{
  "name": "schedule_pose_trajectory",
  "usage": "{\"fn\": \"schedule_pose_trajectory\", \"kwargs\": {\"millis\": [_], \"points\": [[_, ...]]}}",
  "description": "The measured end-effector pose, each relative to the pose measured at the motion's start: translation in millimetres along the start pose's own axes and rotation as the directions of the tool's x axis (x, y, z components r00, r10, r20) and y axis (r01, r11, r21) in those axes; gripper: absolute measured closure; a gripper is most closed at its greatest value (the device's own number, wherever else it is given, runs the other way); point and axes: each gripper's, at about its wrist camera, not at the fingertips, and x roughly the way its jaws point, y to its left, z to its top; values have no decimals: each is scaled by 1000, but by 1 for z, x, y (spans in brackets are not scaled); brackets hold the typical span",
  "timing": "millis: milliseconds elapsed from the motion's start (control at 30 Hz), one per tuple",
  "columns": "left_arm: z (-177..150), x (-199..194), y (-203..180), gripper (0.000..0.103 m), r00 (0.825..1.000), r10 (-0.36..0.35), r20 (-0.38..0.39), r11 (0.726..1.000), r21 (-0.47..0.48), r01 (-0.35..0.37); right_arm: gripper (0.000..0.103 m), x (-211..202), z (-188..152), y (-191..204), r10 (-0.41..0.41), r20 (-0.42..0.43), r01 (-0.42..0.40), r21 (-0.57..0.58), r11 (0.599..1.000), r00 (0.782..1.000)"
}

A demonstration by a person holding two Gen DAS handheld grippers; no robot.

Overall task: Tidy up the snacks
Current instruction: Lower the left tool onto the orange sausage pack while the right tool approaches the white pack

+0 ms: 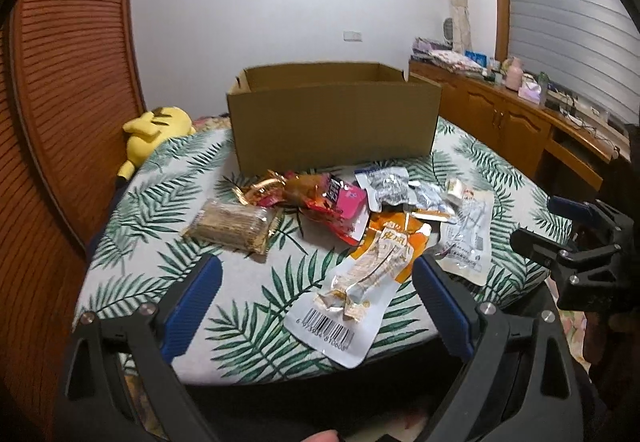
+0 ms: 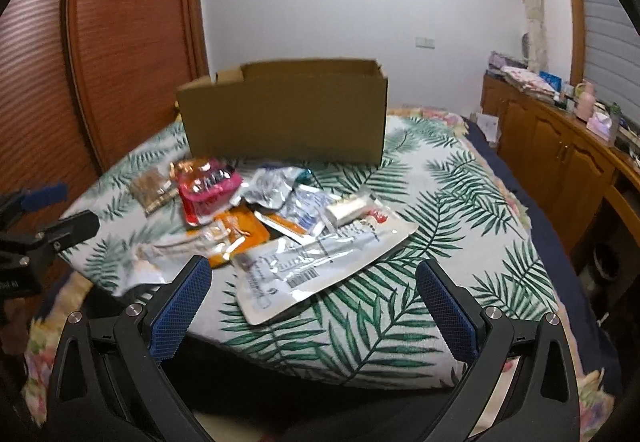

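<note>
Two pairs of tongs hang at the near edge of your work surface, a round top under a palm-leaf cloth [image 1: 256,294]; call it the bench. Largest on it is the open cardboard box [image 1: 334,117], standing upright at the far side with its flaps folded down inside. Just in front of the box lies the heap of snack packets. In the right wrist view, the clear pouch with a barcode [image 2: 316,262] is the biggest of them and lies nearest your right tongs [image 2: 314,306], partly over the orange packets. Your left tongs [image 1: 318,306] face the white and orange barcode pouch [image 1: 360,290], whose near end lies between the blue pads without touching them. Left of the heap rests the brown wafer pack [image 1: 234,222], and behind it the pink and red packet [image 1: 340,205] overlaps its neighbours. Silver foil packets [image 1: 390,189] sit toward the far right of the pile. Both tongs are spread wide and hold nothing. Beyond the bench's far left edge lies a yellow plush toy [image 1: 154,131].
</note>
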Motion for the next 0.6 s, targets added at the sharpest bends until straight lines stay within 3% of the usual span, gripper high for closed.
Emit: {"fn": "schedule_pose_trajectory", "kwargs": {"millis": [600], "points": [[14,75,-8,10,977,-128,-169,989,46,137,1,80,9,-29,114,-165,-98,102,990,980]]}}
